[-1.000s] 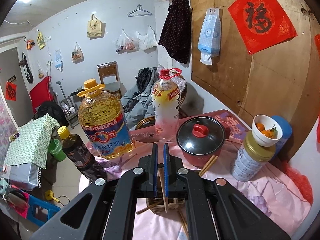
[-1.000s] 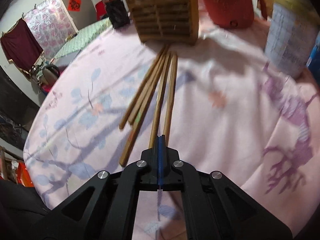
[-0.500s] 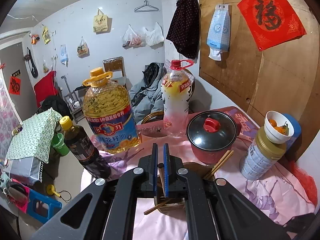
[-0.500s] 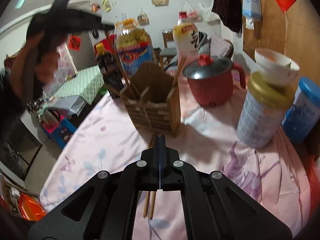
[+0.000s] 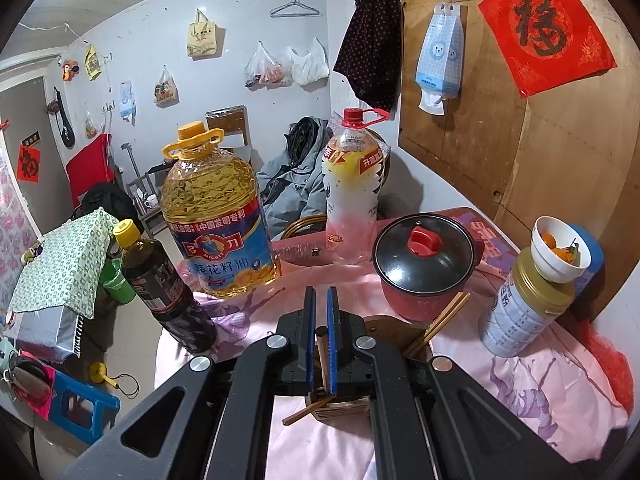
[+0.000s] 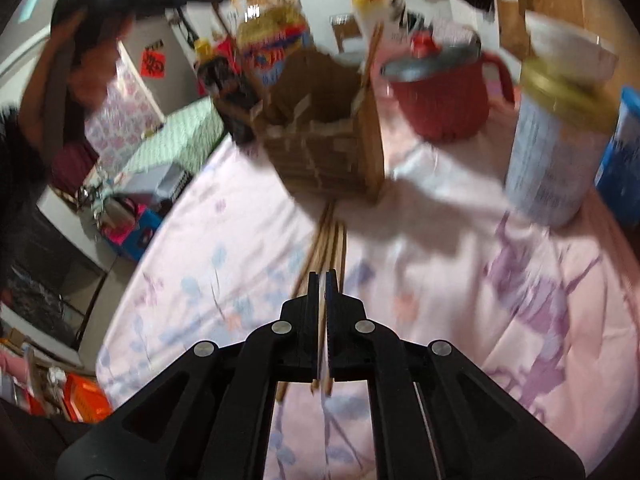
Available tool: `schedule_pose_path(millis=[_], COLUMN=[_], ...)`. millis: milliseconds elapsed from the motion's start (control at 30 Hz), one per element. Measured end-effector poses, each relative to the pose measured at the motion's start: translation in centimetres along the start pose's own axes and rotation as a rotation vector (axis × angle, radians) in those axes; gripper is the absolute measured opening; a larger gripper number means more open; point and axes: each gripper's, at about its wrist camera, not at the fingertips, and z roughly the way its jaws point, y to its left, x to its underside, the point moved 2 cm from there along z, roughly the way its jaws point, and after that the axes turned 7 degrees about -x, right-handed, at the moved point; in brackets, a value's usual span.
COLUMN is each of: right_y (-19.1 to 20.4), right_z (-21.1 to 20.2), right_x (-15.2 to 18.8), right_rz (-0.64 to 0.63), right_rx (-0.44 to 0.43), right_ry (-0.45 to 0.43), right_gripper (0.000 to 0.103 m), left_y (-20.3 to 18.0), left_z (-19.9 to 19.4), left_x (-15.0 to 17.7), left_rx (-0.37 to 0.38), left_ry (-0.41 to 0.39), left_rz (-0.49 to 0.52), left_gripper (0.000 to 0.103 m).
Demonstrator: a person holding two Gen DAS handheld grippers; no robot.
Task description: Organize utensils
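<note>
Even indoor light fills the sharp left wrist view, brightest on the white wall behind the oil bottle [image 5: 218, 216]; glare streaks the pot lid [image 5: 424, 250]. The right wrist view is smeared by motion blur around the wooden holder [image 6: 326, 136], which casts a soft shadow. Fisheye bending and black corners frame both.

left gripper [image 5: 319, 308] | black frame | blue-lined jaws | silver screws | right gripper [image 6: 323, 290] alike
</note>
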Motion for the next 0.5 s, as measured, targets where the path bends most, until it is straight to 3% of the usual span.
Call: schedule_pose_path(millis=[267,500], right_y=[-0.6,-0.6], right_z=[4.0,6.0], right_x=[6.6,8.0], right_rz=[0.009,0.01], right_rx=[-0.017,0.008], right_ry=[0.192,0.22], right_gripper=[0.012,0.011], left_y=[-0.3,-0.4], left_z=[0.3,0.6], left_x=[0.2,0.2], left_rx=[0.0,-0.002], left_ry=[0.007,0.006], left_rz=[-0.001,0.002], left_gripper=[0.006,0.006])
